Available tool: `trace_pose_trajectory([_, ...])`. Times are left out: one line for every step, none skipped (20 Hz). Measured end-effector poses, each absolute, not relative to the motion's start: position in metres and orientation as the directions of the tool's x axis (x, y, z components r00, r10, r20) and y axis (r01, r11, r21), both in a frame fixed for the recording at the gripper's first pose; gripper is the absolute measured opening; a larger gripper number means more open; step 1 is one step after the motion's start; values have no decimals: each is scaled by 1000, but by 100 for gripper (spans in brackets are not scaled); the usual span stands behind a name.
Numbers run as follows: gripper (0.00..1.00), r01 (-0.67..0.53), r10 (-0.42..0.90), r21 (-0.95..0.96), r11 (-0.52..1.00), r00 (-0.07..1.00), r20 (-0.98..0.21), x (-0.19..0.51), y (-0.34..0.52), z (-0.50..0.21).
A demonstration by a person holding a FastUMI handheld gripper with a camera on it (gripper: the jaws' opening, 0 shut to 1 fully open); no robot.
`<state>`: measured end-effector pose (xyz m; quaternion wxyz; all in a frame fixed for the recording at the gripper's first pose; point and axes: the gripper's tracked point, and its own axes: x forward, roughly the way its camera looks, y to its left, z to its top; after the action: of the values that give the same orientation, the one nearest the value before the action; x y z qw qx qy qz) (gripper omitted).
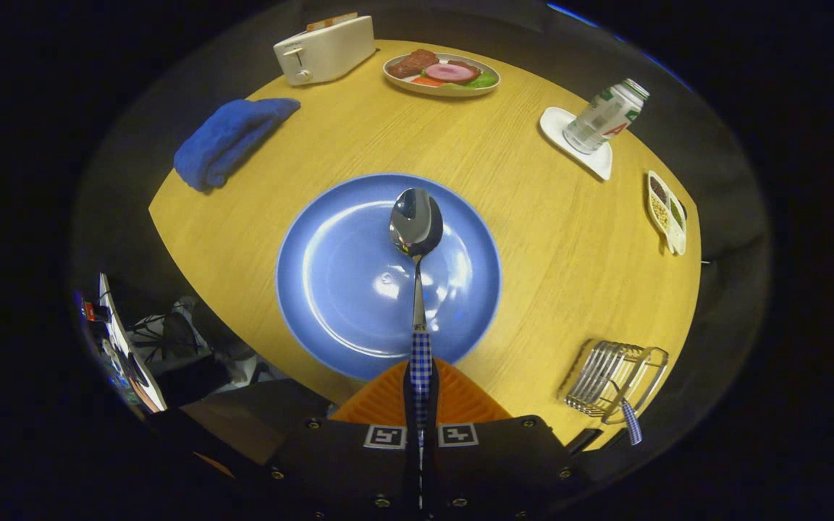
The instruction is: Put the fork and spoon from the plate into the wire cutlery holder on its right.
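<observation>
The claw is closed on the checked handle of the spoon, holding it above the blue plate. The fork seems already in the wire holder to the right; the spoon remains.

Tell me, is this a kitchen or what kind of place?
Probably a dining table set up for a meal: a toaster, a dish of food and a blue plate sit on the round wooden table. The gripper is shut on a spoon above the plate.
</observation>
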<state>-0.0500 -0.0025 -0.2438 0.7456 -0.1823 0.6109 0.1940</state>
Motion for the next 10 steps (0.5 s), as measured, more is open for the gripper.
trace_pose_trajectory([2, -503, 54, -46, 863, 184, -982, -51, -12, -239])
trace_pose_trajectory([2, -496, 46, -53, 867, 185, -982, -50, -21, -235])
trace_pose_trajectory([2, -490, 38, -59, 870, 185, -982, -52, -28, -233])
trace_pose_trajectory([2, -484, 30, -64, 873, 185, -982, -54, -36, -229])
trace_pose_trajectory([2, -478, 22, -70, 875, 184, -983, -56, -45, -226])
trace_pose_trajectory([2, -476, 10, -79, 876, 181, -983, -58, -55, -221])
trace_pose_trajectory([2, -474, -5, -90, 876, 177, -984, -61, -66, -217])
trace_pose_trajectory([2, -473, -21, -101, 875, 171, -985, -63, -78, -213])
trace_pose_trajectory([2, -473, -38, -114, 874, 168, -985, -65, -89, -209])
trace_pose_trajectory([2, -470, -50, -122, 874, 163, -985, -67, -99, -205])
